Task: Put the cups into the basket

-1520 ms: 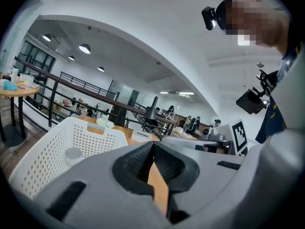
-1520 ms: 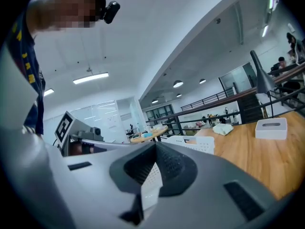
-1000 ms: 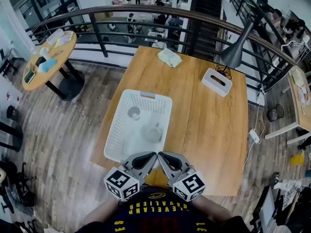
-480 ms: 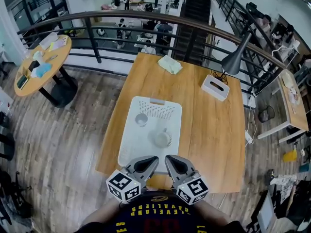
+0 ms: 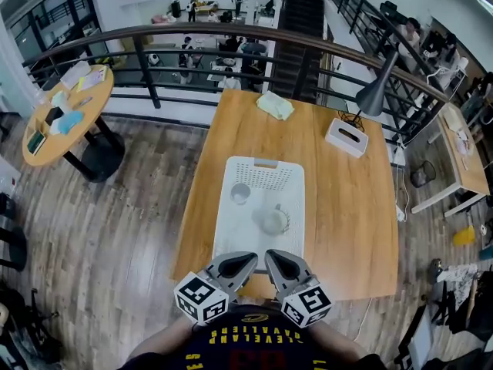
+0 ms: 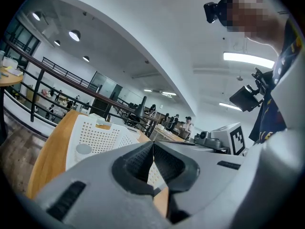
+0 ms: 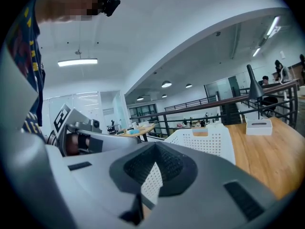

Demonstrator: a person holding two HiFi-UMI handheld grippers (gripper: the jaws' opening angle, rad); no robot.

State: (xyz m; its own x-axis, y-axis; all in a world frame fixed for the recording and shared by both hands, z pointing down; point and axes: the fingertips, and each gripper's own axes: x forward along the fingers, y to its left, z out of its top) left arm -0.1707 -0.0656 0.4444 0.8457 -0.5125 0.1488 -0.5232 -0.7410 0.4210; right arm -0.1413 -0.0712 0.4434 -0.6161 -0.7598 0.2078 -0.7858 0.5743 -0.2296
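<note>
Cups (image 5: 240, 193), two, inside basket (image 5: 262, 171)

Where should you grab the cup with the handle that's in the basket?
Probably by its rim, coming straight down from above. The cup seems to stand mouth-up inside the basket, whose walls would block a sideways reach.

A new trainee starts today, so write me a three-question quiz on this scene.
1. True or false: the small cup and the mug both sit inside the basket.
2. How many cups stand on the bare table? A) none B) one C) two
3. Fill in: the left tongs and the right tongs are both ____, holding nothing.
Key: 1 true; 2 A; 3 shut.
</note>
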